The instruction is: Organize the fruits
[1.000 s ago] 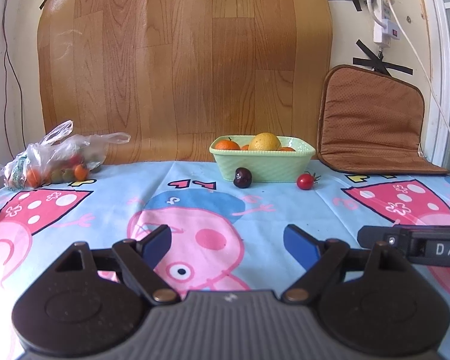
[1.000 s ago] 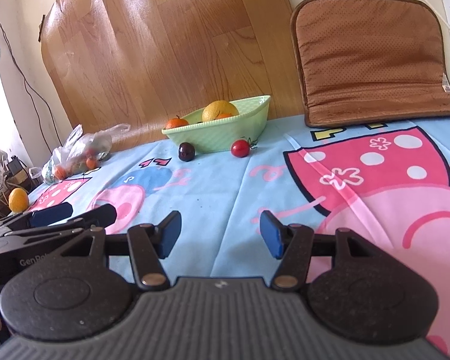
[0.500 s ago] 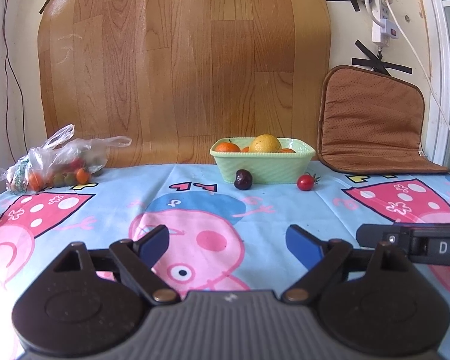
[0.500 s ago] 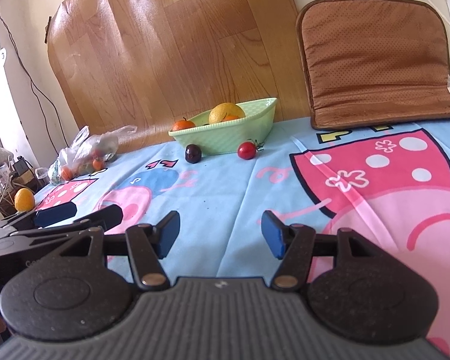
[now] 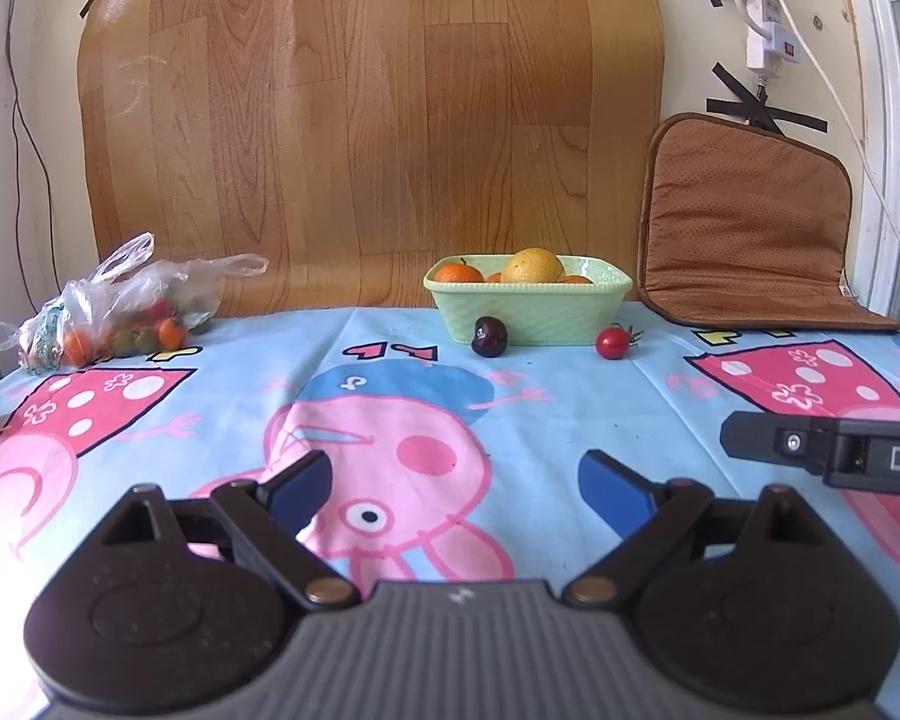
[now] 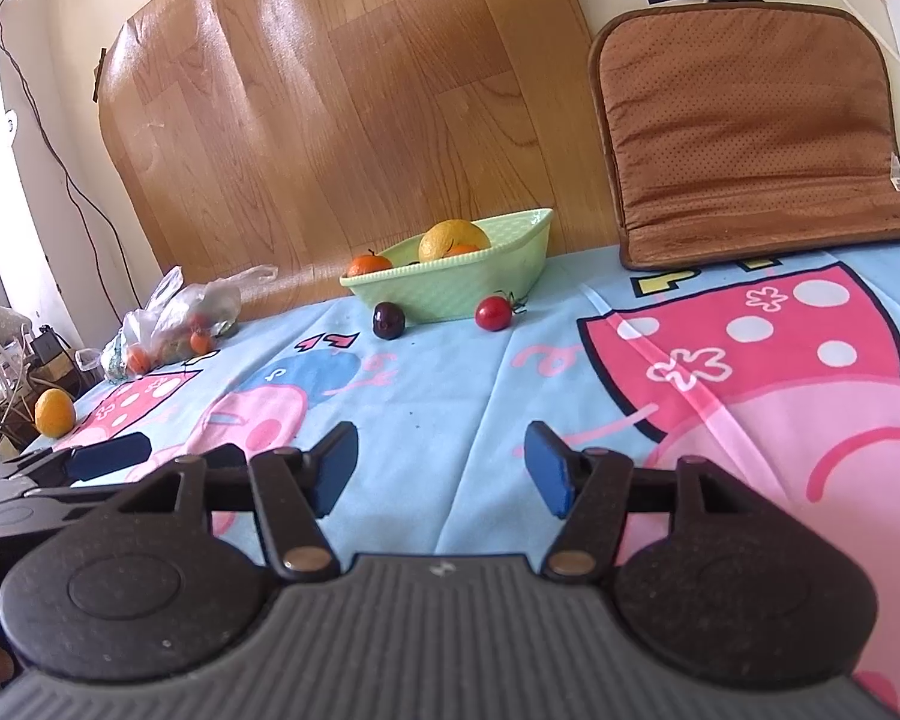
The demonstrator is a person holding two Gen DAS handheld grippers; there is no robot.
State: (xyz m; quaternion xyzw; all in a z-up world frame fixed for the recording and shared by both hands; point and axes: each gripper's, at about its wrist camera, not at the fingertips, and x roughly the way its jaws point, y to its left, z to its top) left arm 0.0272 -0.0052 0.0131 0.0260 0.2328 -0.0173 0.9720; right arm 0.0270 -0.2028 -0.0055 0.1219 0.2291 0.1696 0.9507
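A: Where are the fruits?
B: The dark plum (image 5: pixel 489 336) and red tomato (image 5: pixel 612 342) lie far ahead of both tools, touching or just beside the green bowl (image 5: pixel 534 312) on the bench (image 5: pixel 570 408).
A: And the tools?
B: Left tool (image 5: pixel 456 483) and right tool (image 6: pixel 441 468) both gape apart, holding nothing.

Pale green bowl (image 5: pixel 528 306), red tomato (image 5: pixel 612 342), dark, perhaps purple, plum (image 5: pixel 489 336), pink-and-blue cartoon-pig tablecloth (image 5: pixel 390 420), brown cushion (image 5: pixel 744 222)

You can read only the white letters "DA" on the black body of the right tool (image 5: pixel 834 459), cut off at the left wrist view's edge; no other print is legible to you.
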